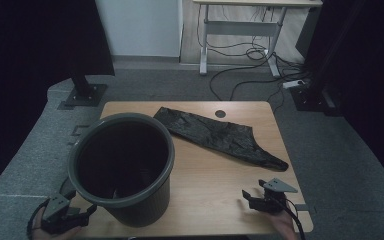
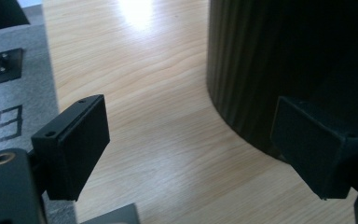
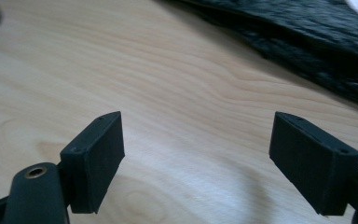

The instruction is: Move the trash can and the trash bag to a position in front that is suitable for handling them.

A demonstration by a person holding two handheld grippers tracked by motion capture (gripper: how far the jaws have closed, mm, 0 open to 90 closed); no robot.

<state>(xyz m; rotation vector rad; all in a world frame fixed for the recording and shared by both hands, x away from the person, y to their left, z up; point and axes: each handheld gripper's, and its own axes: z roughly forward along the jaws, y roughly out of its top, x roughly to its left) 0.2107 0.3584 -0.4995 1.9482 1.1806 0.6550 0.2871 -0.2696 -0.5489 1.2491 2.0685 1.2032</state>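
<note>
I've got the waste bin (image 1: 121,167) as my reference: dark green, upright, sitting on the near-left part of the wooden table (image 1: 215,180). The black trash bag (image 1: 217,134) lies flat and crumpled behind and to the right of the bin, running diagonally toward the table's right edge, close to the bin but apart from it as far as I can tell.

Left gripper (image 1: 82,216) is at the bin's near-left base, jaws spread, nothing between them; in the left gripper view (image 2: 191,154) one jaw sits just beside the bin's ribbed wall (image 2: 261,70), contact unclear.

Right gripper (image 1: 250,196) is well to the right of the bin, over bare table, jaws spread wide and empty. The right gripper view (image 3: 196,158) has the bag (image 3: 317,42) ahead, apart from the jaws.
</note>
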